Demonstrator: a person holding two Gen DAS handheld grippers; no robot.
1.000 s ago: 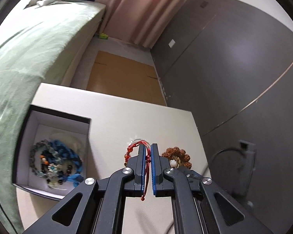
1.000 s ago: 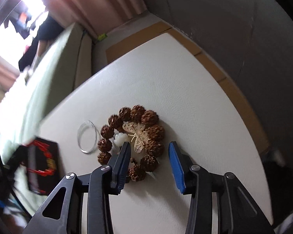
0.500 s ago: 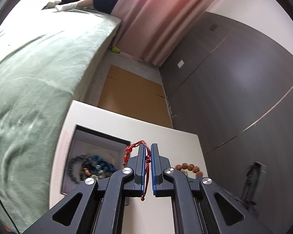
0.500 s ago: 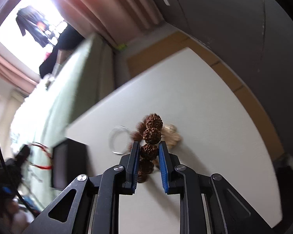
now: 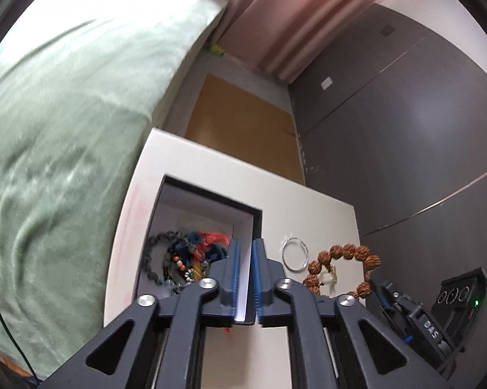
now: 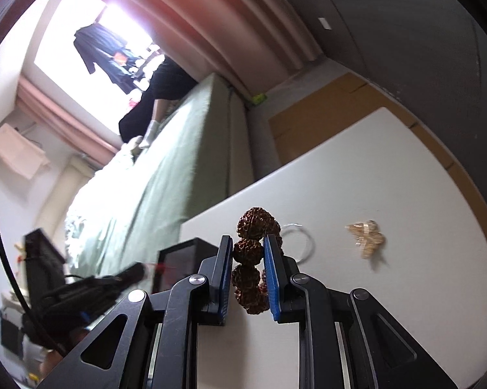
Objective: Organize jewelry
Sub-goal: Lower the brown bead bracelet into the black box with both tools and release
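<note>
seed bracelet (image 6: pixel 250 261) | right gripper (image 6: pixel 248 246) clamped on its beads | left gripper (image 5: pixel 245 253) narrowly parted, empty, over box (image 5: pixel 211 194)

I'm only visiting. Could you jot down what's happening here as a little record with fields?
Right hand-held gripper: shut on brown seed-bead bracelet
Left hand-held gripper: over black jewelry box; grip unclear
Box contents: tangled beaded bracelets
On white table: silver hoop, gold ornament
</note>
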